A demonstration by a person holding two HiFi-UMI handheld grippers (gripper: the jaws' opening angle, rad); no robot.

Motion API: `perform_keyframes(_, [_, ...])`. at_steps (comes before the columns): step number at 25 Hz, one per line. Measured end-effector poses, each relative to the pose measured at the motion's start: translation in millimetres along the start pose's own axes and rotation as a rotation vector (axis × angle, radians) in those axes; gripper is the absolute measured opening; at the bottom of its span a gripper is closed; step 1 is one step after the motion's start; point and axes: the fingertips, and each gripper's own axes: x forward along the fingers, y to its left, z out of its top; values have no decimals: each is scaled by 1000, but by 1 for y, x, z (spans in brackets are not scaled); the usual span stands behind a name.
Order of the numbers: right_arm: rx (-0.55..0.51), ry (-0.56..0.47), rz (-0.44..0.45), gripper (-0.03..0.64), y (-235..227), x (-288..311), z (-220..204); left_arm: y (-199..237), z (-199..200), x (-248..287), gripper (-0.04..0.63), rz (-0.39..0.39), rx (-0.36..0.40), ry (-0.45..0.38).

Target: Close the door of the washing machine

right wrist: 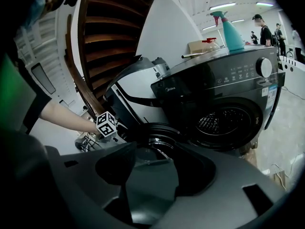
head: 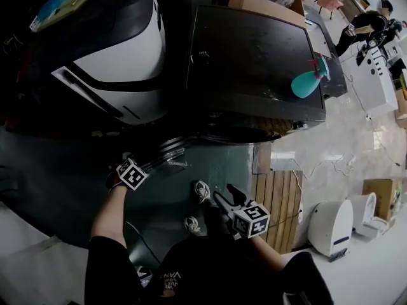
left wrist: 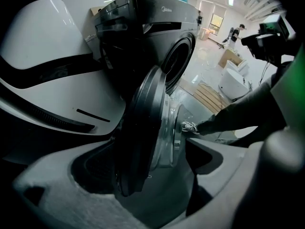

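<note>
Now: round dark glass-centred washing machine door (left wrist: pixel 147 94) swung out; rigid, hinged, probably weighty. Left gripper (left wrist: pixel 143 147) jaws spread astride rim (left wrist: pixel 125 180), push there. Right gripper (right wrist: pixel 155 149) agape, empty.

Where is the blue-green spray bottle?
The spray bottle stands on top of the washing machine, near its right edge in the head view, towards the front.
</note>
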Motion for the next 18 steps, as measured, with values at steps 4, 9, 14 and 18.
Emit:
perform_keyframes(4, [3, -19, -8, 230, 2, -12, -8, -22, -5, -2, 454, -31, 18, -3])
perform_keyframes(9, [12, -40, -20, 229, 7, -31, -24, -59, -9, -6, 454, -67, 17, -13])
perform_keyframes(14, [17, -71, -39, 229, 13, -54, -45, -96, -13, -7, 453, -110, 22, -25])
perform_keyframes(18, [33, -92, -66, 229, 16, -76, -70, -130, -11, -7, 454, -138, 54, -44])
